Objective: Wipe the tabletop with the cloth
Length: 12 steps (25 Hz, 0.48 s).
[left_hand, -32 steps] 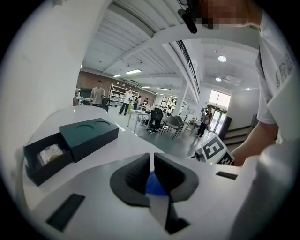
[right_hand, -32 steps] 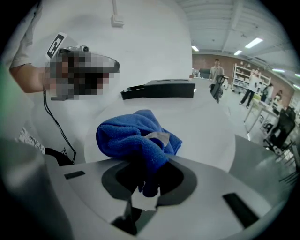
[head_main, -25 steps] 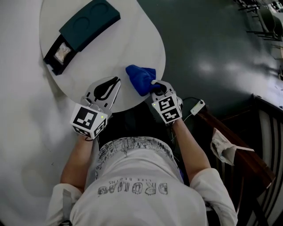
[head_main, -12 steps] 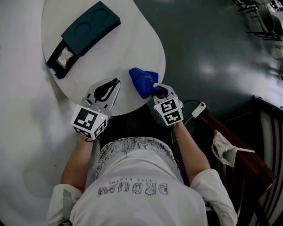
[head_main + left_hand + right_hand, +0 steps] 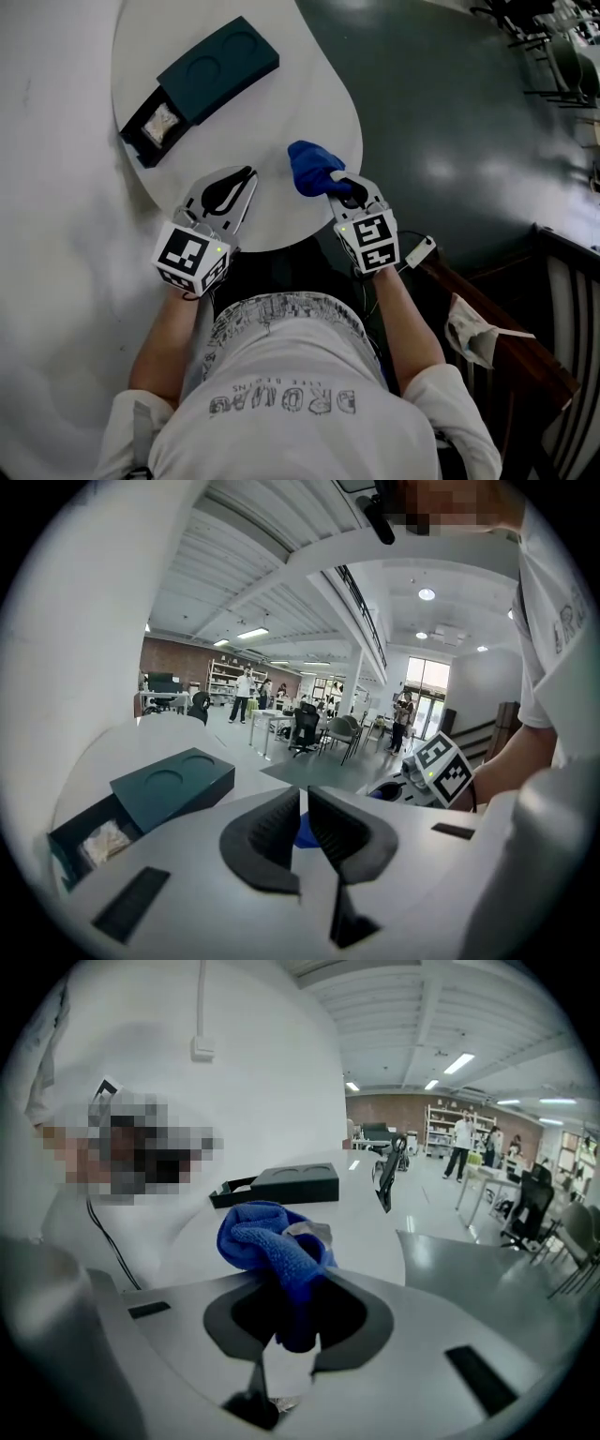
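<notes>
Where the head view looks down, round white tabletop point(image 5: 291, 103) fills the upper left, dark floor point(image 5: 450, 112) to its right. Person in a white printed shirt point(image 5: 281, 394) stands at the near edge, one gripper per hand.

Dark teal box point(image 5: 217, 67) lies on the far-left part of the table, two round recesses in its lid. Its tray point(image 5: 155, 131) is slid out at the left end, something pale inside.

Wooden chair point(image 5: 511, 352) at near right, off the table, a pale crumpled item point(image 5: 473, 323) on its seat.

Left gripper point(image 5: 246, 178) sits over the near edge of the table. Jaws are drawn together to a thin slit, nothing between them. Its own view shows blue through the slit, but that lies beyond the jaws, not held.

Right gripper point(image 5: 336, 183) is at the near-right rim, clamped on the cloth point(image 5: 309, 164). Blue cloth is bunched: one end pinched between the jaws, the rest heaped just past the tips on the tabletop, well right of the box and apart from it.

Small white device point(image 5: 420, 250) on a cable hangs just right of the right gripper's marker cube point(image 5: 368, 241).
</notes>
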Motion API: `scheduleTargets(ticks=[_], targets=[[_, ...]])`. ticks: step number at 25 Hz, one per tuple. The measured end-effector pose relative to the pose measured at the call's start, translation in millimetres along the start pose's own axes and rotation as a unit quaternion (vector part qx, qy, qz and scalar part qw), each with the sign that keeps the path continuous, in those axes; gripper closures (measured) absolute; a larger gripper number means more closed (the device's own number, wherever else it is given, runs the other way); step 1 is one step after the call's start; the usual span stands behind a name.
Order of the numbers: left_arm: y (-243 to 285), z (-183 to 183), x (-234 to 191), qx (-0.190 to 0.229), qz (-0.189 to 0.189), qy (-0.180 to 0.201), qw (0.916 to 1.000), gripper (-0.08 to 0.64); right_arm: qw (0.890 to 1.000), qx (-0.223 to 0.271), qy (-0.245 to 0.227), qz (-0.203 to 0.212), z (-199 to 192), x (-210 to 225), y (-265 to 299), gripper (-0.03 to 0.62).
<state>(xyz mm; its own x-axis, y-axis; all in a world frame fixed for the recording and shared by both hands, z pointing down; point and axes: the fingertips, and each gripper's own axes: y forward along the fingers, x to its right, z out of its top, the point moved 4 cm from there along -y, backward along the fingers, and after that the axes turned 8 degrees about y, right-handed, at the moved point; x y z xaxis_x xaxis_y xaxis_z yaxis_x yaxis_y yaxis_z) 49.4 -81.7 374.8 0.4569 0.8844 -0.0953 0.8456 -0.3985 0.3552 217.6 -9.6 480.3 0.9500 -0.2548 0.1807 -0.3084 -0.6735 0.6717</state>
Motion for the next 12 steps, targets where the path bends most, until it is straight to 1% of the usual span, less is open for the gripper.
scheduleTargets(ticks=[7,12], targets=[[-28,18,-16,0.018,0.022,0.013,0.9995,0.514,0.999,0.036,-0.011,0.002,40,-16,-5,0.517],[-52,24,-25,0.028,0.037,0.018,0.9987,0.514,0.998,0.057,-0.022,0.004,64,-31,-10,0.517]])
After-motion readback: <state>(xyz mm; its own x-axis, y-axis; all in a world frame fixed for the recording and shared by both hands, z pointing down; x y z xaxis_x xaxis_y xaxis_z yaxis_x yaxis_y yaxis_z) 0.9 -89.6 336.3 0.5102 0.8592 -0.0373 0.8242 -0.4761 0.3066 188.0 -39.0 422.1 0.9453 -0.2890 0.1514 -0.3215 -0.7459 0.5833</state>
